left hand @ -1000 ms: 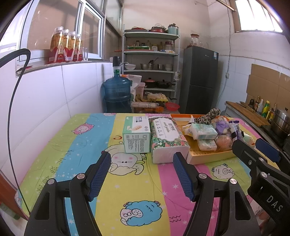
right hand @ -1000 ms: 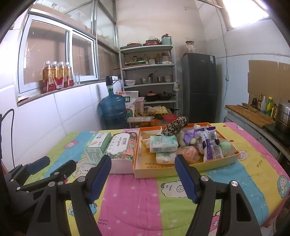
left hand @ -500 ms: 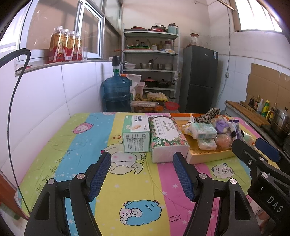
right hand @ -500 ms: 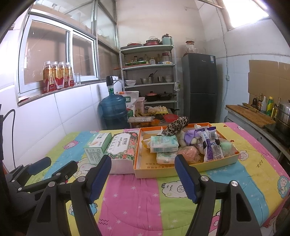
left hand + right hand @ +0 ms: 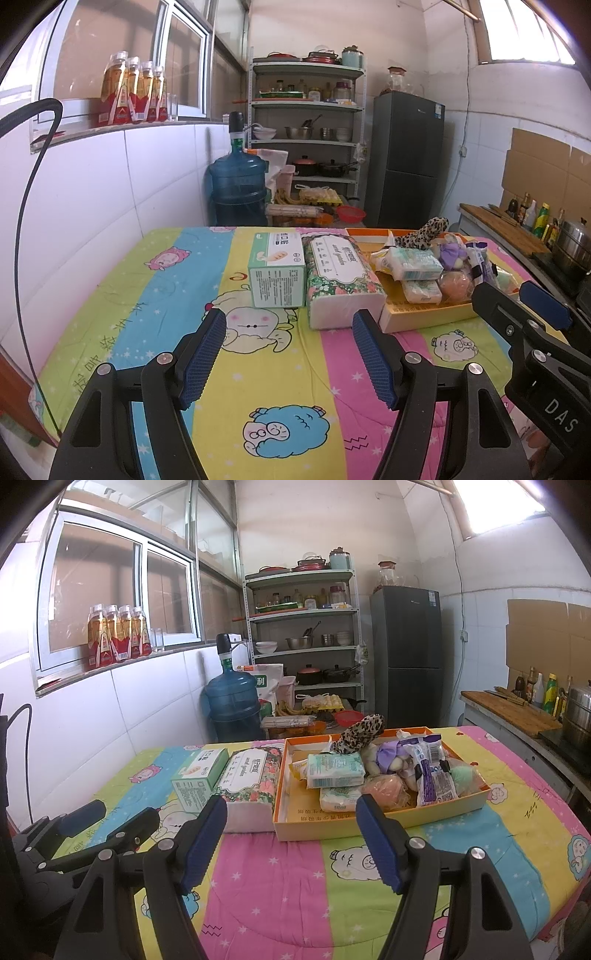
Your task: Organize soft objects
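While both grippers are hovering over the quilt-covered bench, the left gripper (image 5: 288, 358) and right gripper (image 5: 290, 840) are holding their jaws spread and empty. Soft packets are lying heaped in the orange tray (image 5: 369, 827), beside the tissue pack (image 5: 341, 280). Grabbing carelessly is likely to topple that loose pile.

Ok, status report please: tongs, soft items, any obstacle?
Left tongs and right tongs open, empty. Soft items piled in orange tray. Nothing blocks it.
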Motion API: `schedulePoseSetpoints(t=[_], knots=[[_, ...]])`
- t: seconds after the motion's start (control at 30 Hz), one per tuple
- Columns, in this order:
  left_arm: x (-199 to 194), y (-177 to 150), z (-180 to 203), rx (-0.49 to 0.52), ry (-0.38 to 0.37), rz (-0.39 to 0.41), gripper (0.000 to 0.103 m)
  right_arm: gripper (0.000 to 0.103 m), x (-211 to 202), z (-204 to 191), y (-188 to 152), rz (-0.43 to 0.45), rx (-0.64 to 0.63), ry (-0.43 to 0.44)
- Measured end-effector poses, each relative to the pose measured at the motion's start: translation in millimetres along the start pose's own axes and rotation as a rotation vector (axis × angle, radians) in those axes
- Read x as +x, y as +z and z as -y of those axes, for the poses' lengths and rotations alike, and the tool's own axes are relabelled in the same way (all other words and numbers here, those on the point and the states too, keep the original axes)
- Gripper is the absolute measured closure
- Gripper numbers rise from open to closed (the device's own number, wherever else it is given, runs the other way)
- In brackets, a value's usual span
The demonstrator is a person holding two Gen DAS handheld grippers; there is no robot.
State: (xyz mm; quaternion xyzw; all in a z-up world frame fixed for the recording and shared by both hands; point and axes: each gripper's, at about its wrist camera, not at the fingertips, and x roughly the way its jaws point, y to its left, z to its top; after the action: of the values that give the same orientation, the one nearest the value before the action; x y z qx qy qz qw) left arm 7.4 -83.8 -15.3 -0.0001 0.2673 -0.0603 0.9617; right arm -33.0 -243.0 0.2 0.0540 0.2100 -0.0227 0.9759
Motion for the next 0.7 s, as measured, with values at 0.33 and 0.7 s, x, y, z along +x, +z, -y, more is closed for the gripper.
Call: schedulePoseSetpoints(t=[0.33,0.7], knots=[[0.1,0.3,-0.4,0.000,0.000,-0.001,0.030,0.031,0.1,-0.4,-0.4,0.000,0.001,0.000],[0.1,0.7,-0.7,0.000,0.000,-0.001,0.030,0.031,0.3,-5.0,-5.5,-0.003,0.001,0.003]])
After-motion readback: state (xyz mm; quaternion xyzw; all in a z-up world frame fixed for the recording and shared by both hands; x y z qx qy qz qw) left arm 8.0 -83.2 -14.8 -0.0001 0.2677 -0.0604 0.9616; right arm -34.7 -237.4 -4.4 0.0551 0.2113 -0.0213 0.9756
